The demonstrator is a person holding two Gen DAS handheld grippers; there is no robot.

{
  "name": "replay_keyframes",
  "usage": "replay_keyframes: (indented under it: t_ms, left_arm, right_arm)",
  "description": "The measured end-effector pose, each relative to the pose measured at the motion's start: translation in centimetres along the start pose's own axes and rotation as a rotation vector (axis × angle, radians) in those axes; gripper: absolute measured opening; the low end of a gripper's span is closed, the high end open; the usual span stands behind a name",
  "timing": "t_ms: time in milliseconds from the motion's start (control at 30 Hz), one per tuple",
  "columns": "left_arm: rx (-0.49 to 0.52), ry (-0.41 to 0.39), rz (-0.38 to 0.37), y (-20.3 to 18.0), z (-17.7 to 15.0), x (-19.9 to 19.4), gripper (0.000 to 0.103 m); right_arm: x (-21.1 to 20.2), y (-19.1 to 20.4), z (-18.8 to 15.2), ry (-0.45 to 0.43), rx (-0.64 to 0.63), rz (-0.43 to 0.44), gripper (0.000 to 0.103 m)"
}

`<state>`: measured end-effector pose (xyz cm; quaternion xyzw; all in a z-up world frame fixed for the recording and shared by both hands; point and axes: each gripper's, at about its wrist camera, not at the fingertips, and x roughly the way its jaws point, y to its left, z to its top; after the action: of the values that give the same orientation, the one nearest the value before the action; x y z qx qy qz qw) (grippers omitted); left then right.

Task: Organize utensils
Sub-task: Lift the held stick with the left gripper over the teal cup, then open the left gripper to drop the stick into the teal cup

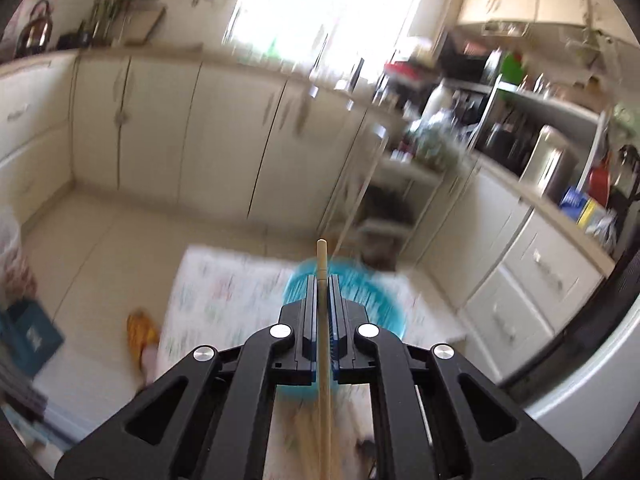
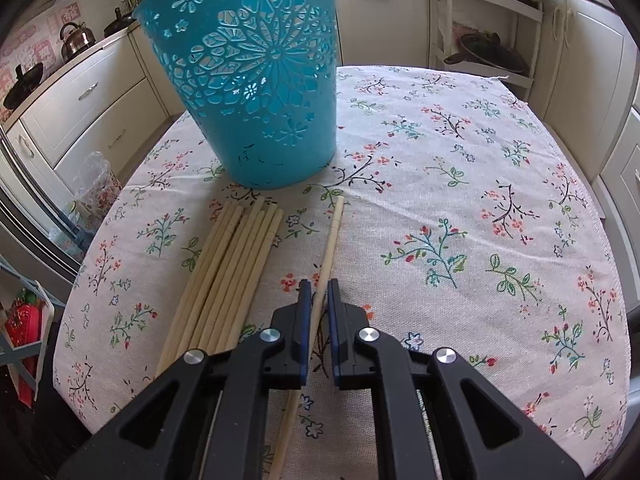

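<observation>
The left claw [image 1: 322,280] and right claw [image 2: 319,286] look alike: matte black plastic linkage arms with triangular cut-outs, round silver pivot screws, and blue ribbed pads lining both fingers.

You see a floral-printed cloth [image 2: 460,208] covering the counter, cream cabinet doors [image 1: 160,128] behind, a dark metal kettle [image 2: 76,40] at far left, and a white open shelf rack [image 2: 492,32] beyond.
</observation>
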<state>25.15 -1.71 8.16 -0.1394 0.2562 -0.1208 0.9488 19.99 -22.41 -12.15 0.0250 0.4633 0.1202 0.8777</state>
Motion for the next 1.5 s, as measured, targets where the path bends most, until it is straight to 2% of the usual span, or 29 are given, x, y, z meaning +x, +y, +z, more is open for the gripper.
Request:
replay_keyframes:
  t_ms: [133, 267, 333, 467, 633, 800, 967, 1067, 1133, 1200, 1400, 1500]
  left_arm:
    - [0.016, -0.097, 0.000, -2.4, 3.1, 2.4, 0.005]
    - [0.010, -0.207, 0.036, -3.4, 4.9, 5.6, 0.005]
    - [-0.004, -0.233, 0.060, -3.6, 5.4, 7.1, 0.005]
    - [-0.032, -0.216, 0.090, -3.3, 5.5, 10.1, 0.005]
    - [-0.031, -0.190, 0.102, -2.4, 3.5, 11.7, 0.005]
    - [0.033, -0.161, 0.115, -2.4, 1.6, 12.0, 0.005]
    - [0.112, -0.062, 0.144, -2.6, -0.5, 12.6, 0.005]
    - [0.122, -0.014, 0.154, -1.9, -1.7, 11.7, 0.015]
    - [0.104, -0.009, 0.171, -1.1, -2.3, 10.4, 0.039]
    - [0.094, -0.020, 0.189, -0.4, -2.9, 9.1, 0.050]
    - [0.048, -0.034, 0.239, 3.1, -5.9, 3.8, 0.059]
    - [-0.005, -0.023, 0.284, 5.7, -9.0, 1.9, 0.066]
  right_arm:
    - [0.0, 0.4, -0.1, -0.009, -0.010, 0.017, 0.024]
    - [0.0, 0.5, -0.3, -0.017, -0.015, 0.018, 0.025]
    - [0.0, 0.3, -0.2, -0.020, -0.005, 0.025, 0.025]
    - [0.1, 0.1, -0.1, -0.024, 0.012, 0.043, 0.026]
    - [0.1, 0.3, 0.0, -0.024, 0.008, 0.049, 0.032]
    - [0.1, 0.3, 0.0, -0.017, 0.011, 0.052, 0.032]
    - [0.0, 0.2, 0.0, -0.006, -0.002, 0.053, 0.032]
    - [-0.2, 0.3, -0.1, -0.001, -0.026, 0.038, 0.031]
    - [-0.2, 0.3, -0.1, 0.000, -0.032, 0.026, 0.025]
    - [-0.2, 0.1, -0.2, -0.002, -0.030, 0.022, 0.023]
    - [-0.1, 0.1, -0.4, -0.018, -0.045, -0.014, 0.014]
    - [0.0, 0.4, -0.4, -0.023, -0.065, -0.041, 0.011]
